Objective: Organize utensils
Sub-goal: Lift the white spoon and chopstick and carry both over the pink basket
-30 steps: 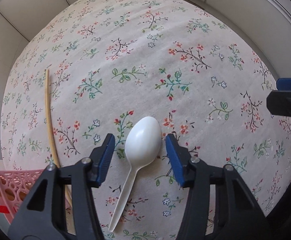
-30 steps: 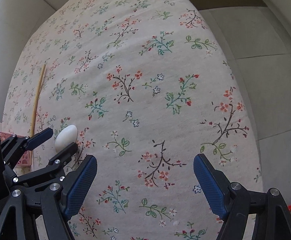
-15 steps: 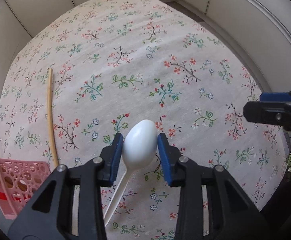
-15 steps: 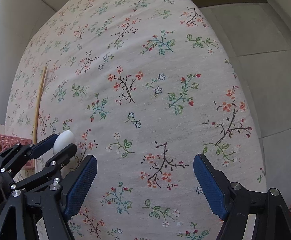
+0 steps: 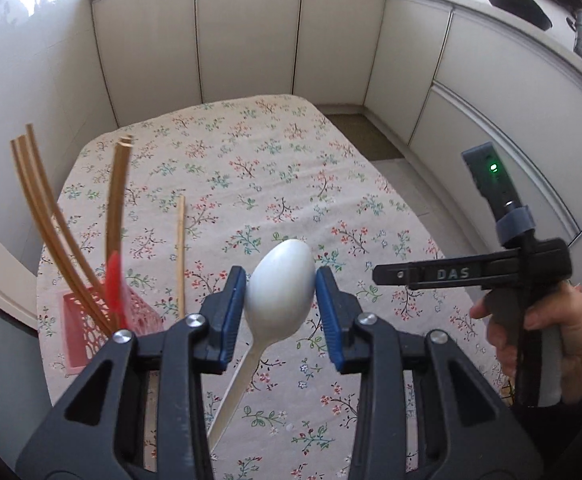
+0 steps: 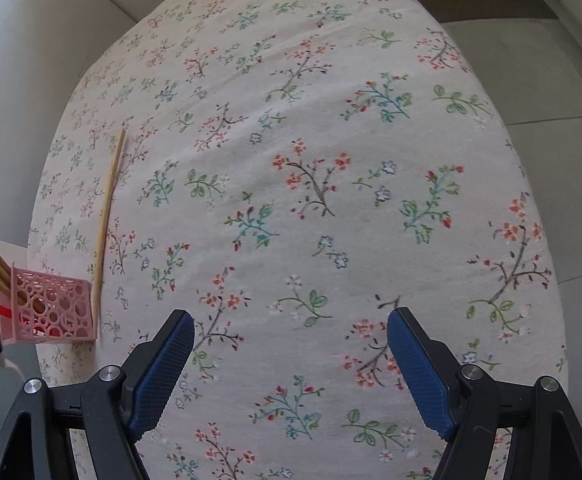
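Utensils stand and lie about one landmark, the pink lattice holder (image 5: 75,334), which sits at the near left edge of the flowered tablecloth (image 5: 275,184). Going left to right from it in the left wrist view: several brown chopsticks (image 5: 41,208) lean out of the holder and fan up to the left, with a red-handled piece (image 5: 113,280) standing among them and a paler pair (image 5: 117,184) rising almost upright. Just right of the holder a single loose chopstick (image 5: 180,256) lies flat on the cloth, pointing away from the camera. Farther right of the holder, and raised clear of the cloth, is the white plastic spoon (image 5: 281,288) — its bowl is pinched between the blue pads (image 5: 231,312) of the left gripper (image 5: 279,312), bowl upward and handle hanging down toward the camera between the black arms. Well right of the holder again, a person's hand (image 5: 547,336) grips the handle of the right gripper (image 6: 291,364), seen here from the side with a small green light on its top. In the right wrist view the holder (image 6: 47,308) shows at the far left edge, the loose chopstick (image 6: 109,208) running away from its right side, and the cloth (image 6: 311,160) spreads bare to the right of that — the right claw's jaws stand wide apart above it with nothing between them, its blue pads (image 6: 163,372) touching no utensil.
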